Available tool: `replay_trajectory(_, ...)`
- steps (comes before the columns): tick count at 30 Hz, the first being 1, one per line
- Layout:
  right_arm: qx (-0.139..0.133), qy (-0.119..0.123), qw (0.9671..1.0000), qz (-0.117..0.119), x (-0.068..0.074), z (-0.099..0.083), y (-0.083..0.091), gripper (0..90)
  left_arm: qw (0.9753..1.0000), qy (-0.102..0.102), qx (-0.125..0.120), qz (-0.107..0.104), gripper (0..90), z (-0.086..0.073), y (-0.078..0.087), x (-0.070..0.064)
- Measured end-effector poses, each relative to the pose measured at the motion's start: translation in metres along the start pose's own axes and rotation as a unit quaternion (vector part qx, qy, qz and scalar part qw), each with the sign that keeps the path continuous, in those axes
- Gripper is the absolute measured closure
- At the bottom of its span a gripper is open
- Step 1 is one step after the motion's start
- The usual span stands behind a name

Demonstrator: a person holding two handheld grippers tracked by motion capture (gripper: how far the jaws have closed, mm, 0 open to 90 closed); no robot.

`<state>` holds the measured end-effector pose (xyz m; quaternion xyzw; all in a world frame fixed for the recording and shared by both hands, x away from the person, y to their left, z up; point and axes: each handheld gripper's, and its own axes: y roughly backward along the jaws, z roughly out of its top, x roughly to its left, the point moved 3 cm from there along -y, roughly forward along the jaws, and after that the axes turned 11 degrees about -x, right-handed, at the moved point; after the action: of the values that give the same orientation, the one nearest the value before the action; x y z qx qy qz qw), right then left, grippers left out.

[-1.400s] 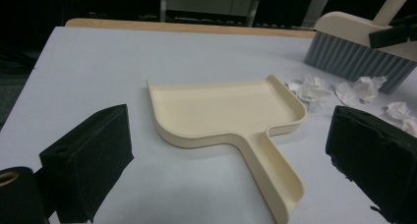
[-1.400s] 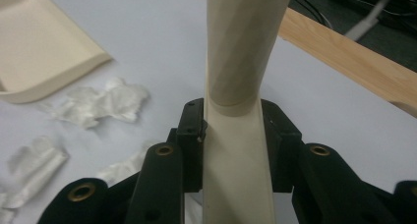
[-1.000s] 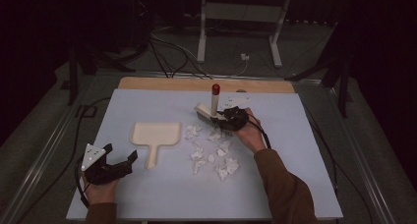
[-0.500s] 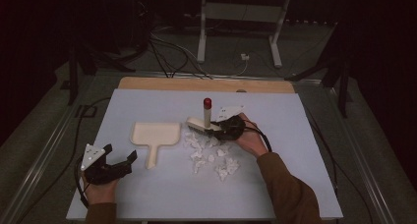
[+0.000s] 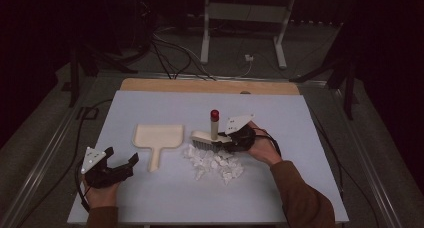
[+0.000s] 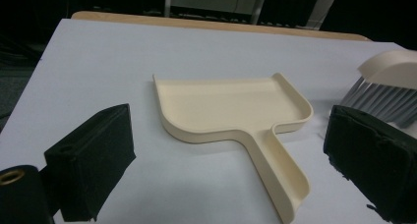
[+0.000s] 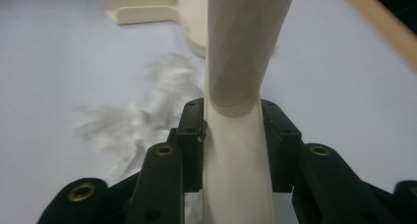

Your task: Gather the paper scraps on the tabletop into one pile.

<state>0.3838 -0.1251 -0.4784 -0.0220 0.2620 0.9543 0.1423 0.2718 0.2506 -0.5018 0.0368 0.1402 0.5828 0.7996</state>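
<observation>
My right hand-held gripper point(image 5: 227, 142) is clenched on the brush point(image 5: 209, 134), whose bristles sit on the table point(image 5: 310, 138) at the edge of the white scraps point(image 5: 214, 162). My left hand-held gripper point(image 5: 127, 164) rests released near the dustpan point(image 5: 154, 139) handle.

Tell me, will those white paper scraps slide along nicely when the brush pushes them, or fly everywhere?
The paper scraps look crumpled and thin, so probably very light: the brush should move them easily. Lying loose in a ragged pile, some will likely scatter or slip past the bristles. The table cover looks smooth, so little should snag on the way to the dustpan.
</observation>
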Motion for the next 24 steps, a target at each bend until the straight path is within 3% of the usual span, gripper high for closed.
replay_trajectory(4, -0.016, -0.010, 0.9989, -0.042, -0.009, 0.004, 0.007, 67.6, 1.0000, 0.000, 0.000, -0.001, 5.9, 0.000, 0.000, -0.001)
replay_trajectory(9, -0.035, -0.027, 0.9950, -0.089, -0.020, 0.010, 0.021, 67.6, 1.0000, 0.001, 0.001, 0.000, 5.9, 0.000, 0.000, 0.001)
replay_trajectory(12, -0.050, -0.037, 0.9943, -0.087, -0.022, 0.011, 0.033, 67.6, 1.0000, 0.002, 0.001, 0.000, 6.0, 0.000, 0.000, 0.001)
replay_trajectory(17, -0.059, -0.033, 0.9936, -0.091, -0.019, 0.017, 0.050, 67.6, 1.0000, 0.002, 0.002, -0.001, 6.1, -0.001, -0.001, 0.000)
replay_trajectory(19, -0.071, -0.044, 0.9934, -0.079, -0.018, 0.019, 0.055, 67.6, 1.0000, 0.002, 0.002, -0.001, 6.1, -0.001, -0.001, -0.001)
replay_trajectory(24, -0.091, -0.043, 0.9934, -0.054, -0.006, 0.026, 0.060, 67.5, 1.0000, 0.004, 0.003, 0.000, 6.2, -0.001, -0.001, -0.001)
